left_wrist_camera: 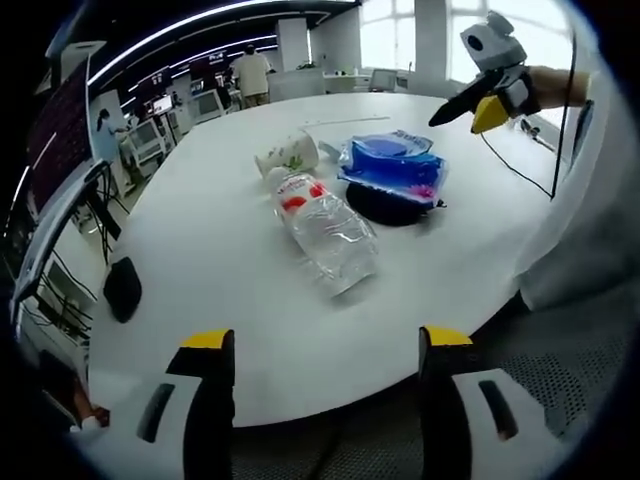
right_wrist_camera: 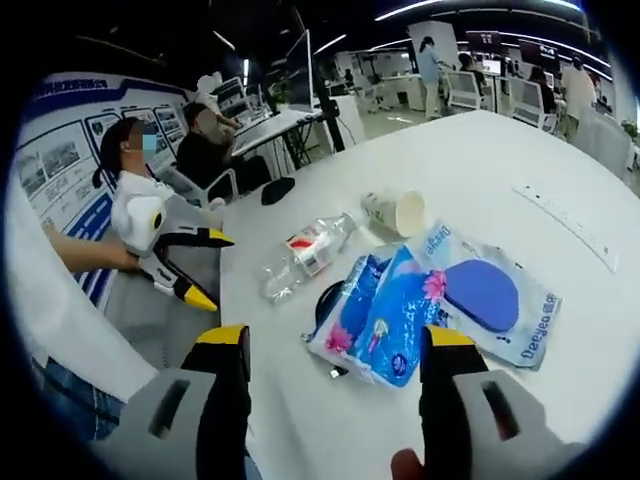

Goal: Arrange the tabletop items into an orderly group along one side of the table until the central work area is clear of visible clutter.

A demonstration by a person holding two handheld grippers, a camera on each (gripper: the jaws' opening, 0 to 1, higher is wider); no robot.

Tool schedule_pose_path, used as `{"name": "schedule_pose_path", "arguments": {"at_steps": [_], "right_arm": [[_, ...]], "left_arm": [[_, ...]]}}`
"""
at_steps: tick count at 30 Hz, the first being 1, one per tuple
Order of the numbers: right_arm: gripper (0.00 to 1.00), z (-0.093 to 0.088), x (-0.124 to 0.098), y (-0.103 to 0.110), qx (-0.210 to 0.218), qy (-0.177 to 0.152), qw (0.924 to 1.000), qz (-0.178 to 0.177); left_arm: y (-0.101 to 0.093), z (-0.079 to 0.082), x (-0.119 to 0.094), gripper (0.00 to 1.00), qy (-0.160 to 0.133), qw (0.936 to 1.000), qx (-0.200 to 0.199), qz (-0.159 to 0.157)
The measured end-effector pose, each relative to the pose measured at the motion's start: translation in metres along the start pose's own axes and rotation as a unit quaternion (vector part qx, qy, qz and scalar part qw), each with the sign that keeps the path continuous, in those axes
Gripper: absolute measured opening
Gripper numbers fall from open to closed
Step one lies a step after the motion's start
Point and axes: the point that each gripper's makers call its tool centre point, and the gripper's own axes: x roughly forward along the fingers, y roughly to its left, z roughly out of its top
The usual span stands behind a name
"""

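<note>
Tabletop items lie bunched near the middle of the round white surface (left_wrist_camera: pixel 200 300), the largest thing in sight; its near edge is cut off behind the jaws in both views. Next in size, a blue tissue pack (left_wrist_camera: pixel 392 165) (right_wrist_camera: pixel 440 300) lies flat, overlapping a black disc-shaped object (left_wrist_camera: pixel 385 207) (right_wrist_camera: pixel 328 300) that is mostly hidden beneath it; what the disc is cannot be made out. Just beside the pack, a clear plastic bottle (left_wrist_camera: pixel 325 228) (right_wrist_camera: pixel 300 255) with a red label lies on its side. At the bottle's cap end a paper cup (left_wrist_camera: pixel 288 155) (right_wrist_camera: pixel 398 212) is tipped over, its mouth seen in the right gripper view. A black mouse-like object (left_wrist_camera: pixel 122 288) (right_wrist_camera: pixel 277 189) sits well apart near the surface's edge.

The left gripper (left_wrist_camera: pixel 325 350) (right_wrist_camera: pixel 205 268) has its jaws spread, holding nothing, short of the surface. The right gripper (right_wrist_camera: pixel 330 355) (left_wrist_camera: pixel 465 108) also has its jaws spread and empty, above the surface near the pack. People sit at desks behind.
</note>
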Motion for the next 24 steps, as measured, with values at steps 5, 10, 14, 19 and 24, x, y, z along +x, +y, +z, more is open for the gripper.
{"name": "schedule_pose_path", "arguments": {"at_steps": [5, 10, 14, 19, 24], "right_arm": [[0.66, -0.004, 0.003, -0.005, 0.001, 0.006, 0.9999, -0.012], [0.66, -0.009, 0.004, -0.002, 0.020, 0.006, 0.9997, -0.009], [0.66, -0.012, 0.004, 0.004, 0.015, 0.009, 0.9998, -0.003], [0.65, -0.015, 0.002, 0.003, 0.016, 0.014, 0.9998, -0.001], [0.65, -0.014, 0.000, 0.002, 0.026, 0.009, 0.9996, 0.003]], "left_arm": [[0.002, -0.001, 0.000, 0.76, 0.004, 0.9999, -0.010, 0.000], [-0.002, 0.003, -0.001, 0.72, -0.002, 0.9999, -0.008, -0.010], [-0.001, 0.023, 0.003, 0.72, -0.017, 0.9996, -0.021, -0.006], [-0.005, 0.091, 0.022, 0.69, -0.062, 0.9974, 0.017, -0.032], [-0.023, 0.133, 0.041, 0.69, -0.051, 0.9883, 0.108, -0.095]]}}
